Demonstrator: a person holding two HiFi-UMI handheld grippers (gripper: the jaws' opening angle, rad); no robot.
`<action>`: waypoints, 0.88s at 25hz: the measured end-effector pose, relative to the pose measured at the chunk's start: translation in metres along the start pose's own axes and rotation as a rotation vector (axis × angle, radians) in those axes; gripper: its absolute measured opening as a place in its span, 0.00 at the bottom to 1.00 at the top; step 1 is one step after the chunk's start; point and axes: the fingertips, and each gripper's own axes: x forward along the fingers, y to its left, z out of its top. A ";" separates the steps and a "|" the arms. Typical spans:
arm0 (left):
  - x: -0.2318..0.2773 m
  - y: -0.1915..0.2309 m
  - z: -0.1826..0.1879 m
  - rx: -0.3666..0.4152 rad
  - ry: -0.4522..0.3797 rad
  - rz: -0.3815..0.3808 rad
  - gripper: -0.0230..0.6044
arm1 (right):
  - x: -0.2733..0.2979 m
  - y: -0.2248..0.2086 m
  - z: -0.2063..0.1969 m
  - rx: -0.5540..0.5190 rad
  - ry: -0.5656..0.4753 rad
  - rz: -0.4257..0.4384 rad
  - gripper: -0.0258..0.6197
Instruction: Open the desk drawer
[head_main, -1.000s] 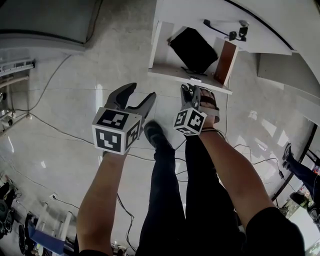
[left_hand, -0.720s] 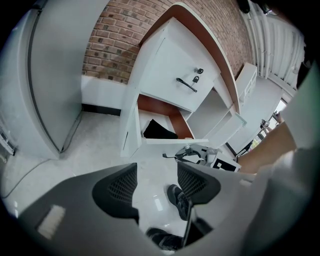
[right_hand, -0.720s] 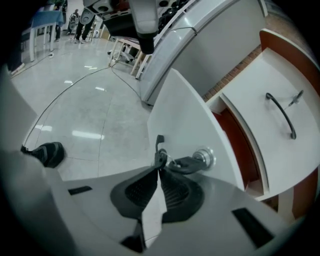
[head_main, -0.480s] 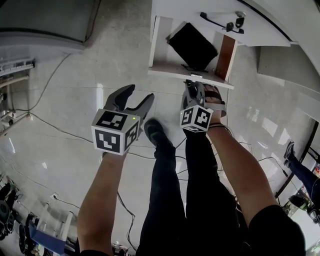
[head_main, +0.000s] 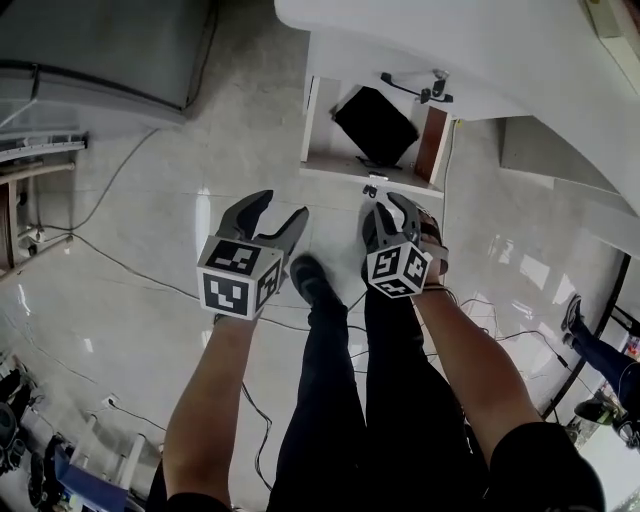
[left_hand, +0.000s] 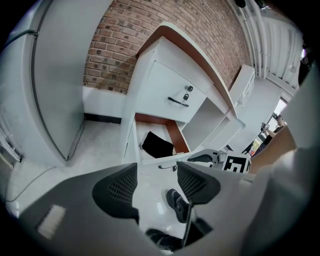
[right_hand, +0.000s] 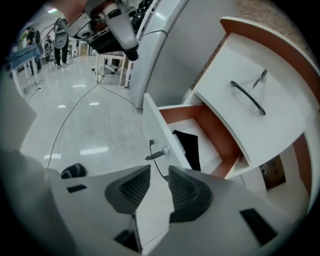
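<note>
1. The white desk drawer with reddish-brown inner sides (head_main: 330, 170) stands pulled well out from the white desk (head_main: 450, 40), below a shut upper drawer with a long black bar handle (head_main: 410, 85). I judge the opening as good as done.
2. A flat black object (head_main: 375, 123) lies inside the drawer, exposed because the drawer is out.
3. My right gripper (head_main: 387, 203) hangs just in front of the drawer's front panel, pointing steeply down at it. Its jaws have just been opening and now stand a little apart. Nothing is pinched between them.
4. The small dark metal handle (right_hand: 157, 152) on the drawer front sits just past my right jaw tips, untouched. I take this as a release: the pull is finished, so the grip is not needed.
5. My left gripper (head_main: 280, 205) is off to the left of the drawer, well clear of it, jaws wide apart and empty. It has no part in the pull, so I hold it aside.
6. Below the drawer front, my black shoe (head_main: 305, 275) rests on the glossy pale tiled floor (head_main: 150, 250).
</note>
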 end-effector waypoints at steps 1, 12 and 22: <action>-0.006 -0.003 0.003 -0.004 -0.001 0.006 0.45 | -0.010 -0.003 0.000 0.018 0.003 0.007 0.21; -0.116 -0.067 0.066 -0.097 -0.129 0.023 0.38 | -0.140 -0.052 0.062 0.182 -0.060 0.024 0.14; -0.229 -0.102 0.127 0.000 -0.247 0.075 0.22 | -0.250 -0.062 0.100 0.242 -0.098 0.069 0.09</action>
